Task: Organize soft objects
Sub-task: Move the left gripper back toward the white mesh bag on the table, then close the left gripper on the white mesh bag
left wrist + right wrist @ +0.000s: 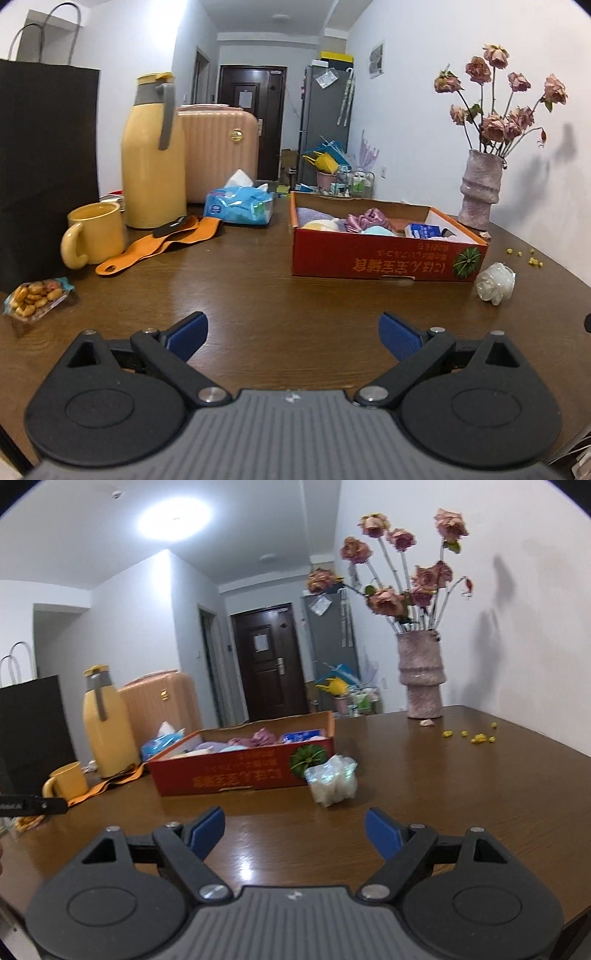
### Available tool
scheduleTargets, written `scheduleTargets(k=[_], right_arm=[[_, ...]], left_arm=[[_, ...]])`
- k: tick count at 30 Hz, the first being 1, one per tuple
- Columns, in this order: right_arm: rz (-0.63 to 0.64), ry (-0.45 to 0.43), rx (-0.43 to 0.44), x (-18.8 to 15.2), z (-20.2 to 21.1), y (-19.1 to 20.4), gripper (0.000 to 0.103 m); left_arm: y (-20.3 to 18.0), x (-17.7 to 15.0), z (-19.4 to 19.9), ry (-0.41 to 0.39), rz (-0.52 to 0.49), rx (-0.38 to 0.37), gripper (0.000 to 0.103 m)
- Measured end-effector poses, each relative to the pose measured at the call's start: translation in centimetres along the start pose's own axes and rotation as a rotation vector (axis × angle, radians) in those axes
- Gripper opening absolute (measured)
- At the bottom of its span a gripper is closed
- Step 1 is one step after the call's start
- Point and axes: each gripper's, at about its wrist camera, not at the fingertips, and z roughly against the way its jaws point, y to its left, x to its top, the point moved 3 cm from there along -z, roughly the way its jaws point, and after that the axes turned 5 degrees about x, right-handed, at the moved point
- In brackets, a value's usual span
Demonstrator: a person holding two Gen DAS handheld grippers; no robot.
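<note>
A shallow red cardboard box [380, 258] [236, 771] sits on the brown table and holds several soft items: a purple cloth, a pink satin scrunchie [365, 220], pale round pads and a blue-white packet. A white crinkled soft bundle [495, 282] [332, 779] lies on the table beside the box's right corner. An orange strap [159, 245] lies left of the box. My left gripper [293, 336] hovers open over bare table in front of the box, nothing between its blue pads. My right gripper [295, 832] is open too, just short of the white bundle.
A yellow jug [153, 155], yellow mug [94, 234], black paper bag [44, 166], blue tissue pack [240, 205] and snack bag [35, 297] crowd the left. A pink vase of dried roses [480, 188] [423, 675] stands at the back right, with yellow crumbs [476, 736] near it.
</note>
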Motion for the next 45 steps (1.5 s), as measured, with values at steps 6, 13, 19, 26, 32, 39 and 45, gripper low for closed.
scheduleTargets(k=[6,13,19,26,32,39,45], right_arm=[[-0.014,0.057,-0.034,0.4,-3.5,-1.3,0.082],[-0.062,0.145,-0.058,3.2,-12.0,-3.9,0.071],[-0.094,0.231,-0.106,3.7,-19.5,-6.0,0.028],[0.201,0.250,0.127,0.5,-17.7,4.2,0.031],[0.262,0.242,0.285,0.0,-14.1,8.8,0.056],[0.054,0.219,0.253,2.1,-12.7,5.5,0.056],[-0.109,0.205,0.199,2.9,-14.2,2.5,0.055]], left_arm=[[-1.9,0.3,-2.3,0.034,-0.031,-0.006,0.101],[-5.0,0.9,-8.1,0.107,-0.066,-0.035,0.101],[-6.9,1.8,-11.6,0.145,-0.075,-0.070,0.101],[-6.2,2.0,-12.9,0.175,-0.016,-0.137,0.101],[-6.3,1.8,-12.4,0.181,-0.003,-0.215,0.101],[-6.0,1.4,-11.8,0.186,0.023,-0.256,0.088],[-5.8,2.1,-11.0,0.162,0.046,-0.310,0.083]])
